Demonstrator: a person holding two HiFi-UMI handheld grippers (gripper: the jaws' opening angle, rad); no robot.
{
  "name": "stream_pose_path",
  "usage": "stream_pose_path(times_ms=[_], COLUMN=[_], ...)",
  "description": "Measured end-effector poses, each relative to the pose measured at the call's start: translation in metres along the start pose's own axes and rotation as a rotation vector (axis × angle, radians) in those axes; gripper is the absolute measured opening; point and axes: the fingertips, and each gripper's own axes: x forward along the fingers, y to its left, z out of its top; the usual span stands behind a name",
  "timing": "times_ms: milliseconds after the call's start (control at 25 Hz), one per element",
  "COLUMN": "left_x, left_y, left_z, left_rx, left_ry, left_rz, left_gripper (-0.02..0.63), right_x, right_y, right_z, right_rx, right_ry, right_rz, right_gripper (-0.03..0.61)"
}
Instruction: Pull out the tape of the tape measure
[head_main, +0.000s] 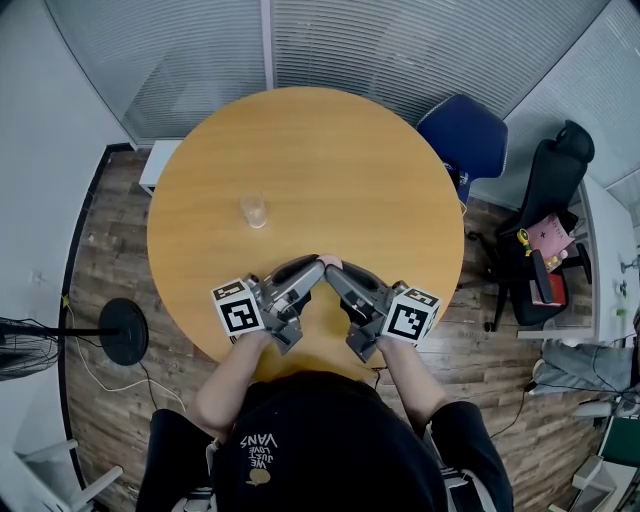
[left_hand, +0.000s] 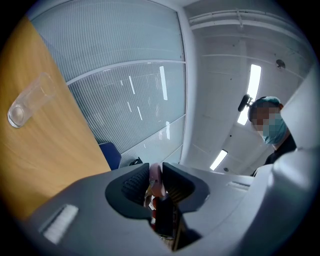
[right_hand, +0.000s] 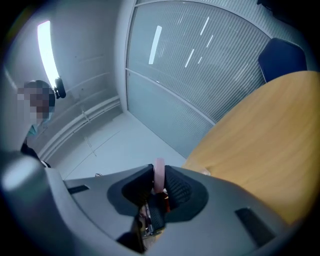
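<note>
Two claws meet tip to tip above the near part of one round desk (head_main: 340, 160). The left claw (head_main: 311, 265) and the right claw (head_main: 334, 271) are each nearly closed, pads pressing on one pink tape measure (right_hand: 159, 175) — it sits clamped between both tips. Farther out on the desk stands one clear cup (head_main: 254, 211), well apart from the claws. Beyond the desk — two chairs: one blue chair (head_main: 465, 135), one black chair (head_main: 555, 190).
</note>
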Motion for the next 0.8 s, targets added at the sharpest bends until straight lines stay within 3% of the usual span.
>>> stream_pose_path(times_ms=[280, 800], left_x=[-0.014, -0.023], left_y=[0.007, 0.01], left_z=[0.008, 0.009], left_rx=[0.011, 0.004], left_ry=[-0.02, -0.031], left_rz=[0.035, 0.049], left_gripper=[0.094, 0.092], right_x=[-0.012, -0.015], right_y=[-0.007, -0.009], right_z=[0.018, 0.021], right_rx=[0.043, 0.043], right_ry=[-0.071, -0.078], right_rz=[-0.015, -0.033], right_gripper=[0.077, 0.077])
